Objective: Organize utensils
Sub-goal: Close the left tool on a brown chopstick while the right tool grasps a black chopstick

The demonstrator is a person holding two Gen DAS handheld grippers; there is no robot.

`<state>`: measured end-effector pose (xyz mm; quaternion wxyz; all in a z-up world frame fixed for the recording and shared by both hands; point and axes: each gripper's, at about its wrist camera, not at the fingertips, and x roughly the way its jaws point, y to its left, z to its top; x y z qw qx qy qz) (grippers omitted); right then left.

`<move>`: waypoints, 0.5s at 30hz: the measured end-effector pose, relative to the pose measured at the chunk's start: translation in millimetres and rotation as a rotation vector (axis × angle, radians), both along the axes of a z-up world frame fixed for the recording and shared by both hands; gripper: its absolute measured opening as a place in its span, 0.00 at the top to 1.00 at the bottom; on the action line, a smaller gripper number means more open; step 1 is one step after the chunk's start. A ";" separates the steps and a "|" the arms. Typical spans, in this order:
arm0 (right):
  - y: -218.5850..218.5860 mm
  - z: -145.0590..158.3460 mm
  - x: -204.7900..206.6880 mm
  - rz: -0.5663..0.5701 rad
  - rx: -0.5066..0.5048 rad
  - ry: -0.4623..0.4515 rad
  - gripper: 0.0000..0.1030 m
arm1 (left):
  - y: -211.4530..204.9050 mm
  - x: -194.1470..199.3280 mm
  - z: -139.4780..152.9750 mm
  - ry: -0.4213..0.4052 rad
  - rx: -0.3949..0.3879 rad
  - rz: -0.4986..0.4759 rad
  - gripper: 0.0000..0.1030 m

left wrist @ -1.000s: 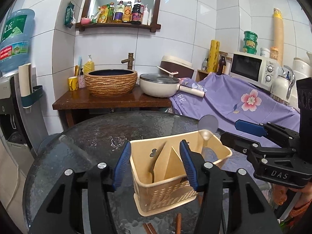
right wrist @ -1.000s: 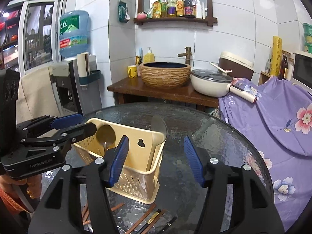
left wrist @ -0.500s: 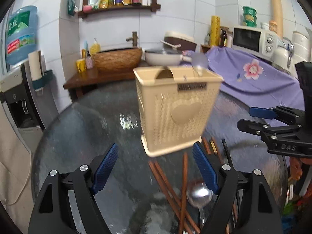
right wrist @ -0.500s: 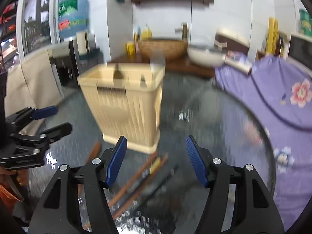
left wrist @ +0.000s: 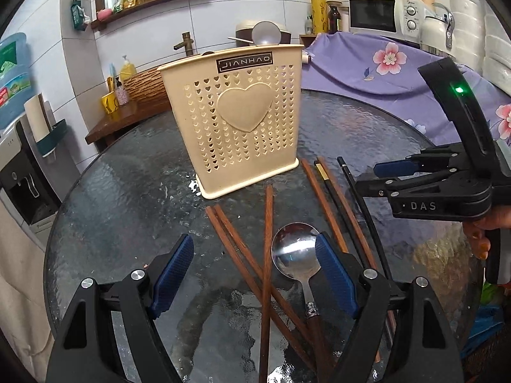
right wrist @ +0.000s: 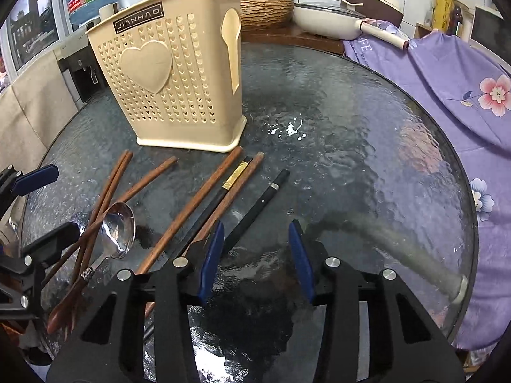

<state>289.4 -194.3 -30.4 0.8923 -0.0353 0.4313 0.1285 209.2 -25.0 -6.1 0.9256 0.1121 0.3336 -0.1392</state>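
Little of the sorting looks done. The cream utensil holder (left wrist: 236,121) stands upright on the glass tabletop (right wrist: 351,134), and only a ladle-like bowl (left wrist: 266,33) peeks above its rim (what else sits inside is hidden). Everything else lies loose at the holder's 6 o'clock: several brown wooden chopsticks (left wrist: 266,255) crossing one another, black chopsticks (right wrist: 255,209) toward 4 o'clock, and a metal spoon (left wrist: 295,255) with a wooden handle, resting on the brown sticks.

The left gripper (left wrist: 254,274) has its fingers spread wide over the crossed sticks, the spoon bowl just inside its right finger, nothing pinched. The right gripper (right wrist: 254,260) has just been narrowing its fingers; they stand part open with the lower end of one black chopstick running in by the left finger, not pressed.

So the spoon and all the chopsticks remain to be lifted into the holder, probably one grasp at a time.
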 end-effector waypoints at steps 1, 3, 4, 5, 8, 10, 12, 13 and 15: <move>0.8 0.9 1.7 -0.001 -0.003 0.001 0.59 | -0.5 1.0 0.1 0.004 0.000 0.002 0.27; 2.5 0.2 5.3 -0.003 -0.005 0.012 0.59 | 1.0 5.5 -0.8 0.022 -0.004 0.002 0.30; 2.8 -1.0 7.2 -0.004 -0.001 0.021 0.59 | 0.9 7.1 -1.0 0.030 -0.006 0.002 0.33; 3.2 -1.5 8.9 -0.006 0.003 0.027 0.59 | 2.1 10.4 -1.2 0.041 -0.009 0.002 0.35; 4.9 -2.3 16.0 -0.008 0.008 0.046 0.64 | -1.1 16.9 -2.2 0.063 -0.002 -0.011 0.43; 5.7 -3.5 22.3 -0.007 0.003 0.061 0.65 | -5.0 23.2 -1.8 0.072 0.017 -0.024 0.45; 6.0 -5.3 29.7 -0.009 0.008 0.082 0.68 | -11.3 31.6 -2.0 0.088 0.036 -0.046 0.47; 5.0 -5.0 33.0 -0.013 0.010 0.085 0.69 | -14.1 36.2 -2.1 0.096 0.044 -0.054 0.49; 4.4 -4.3 38.8 -0.022 0.007 0.095 0.70 | -20.9 46.0 -2.2 0.111 0.061 -0.068 0.52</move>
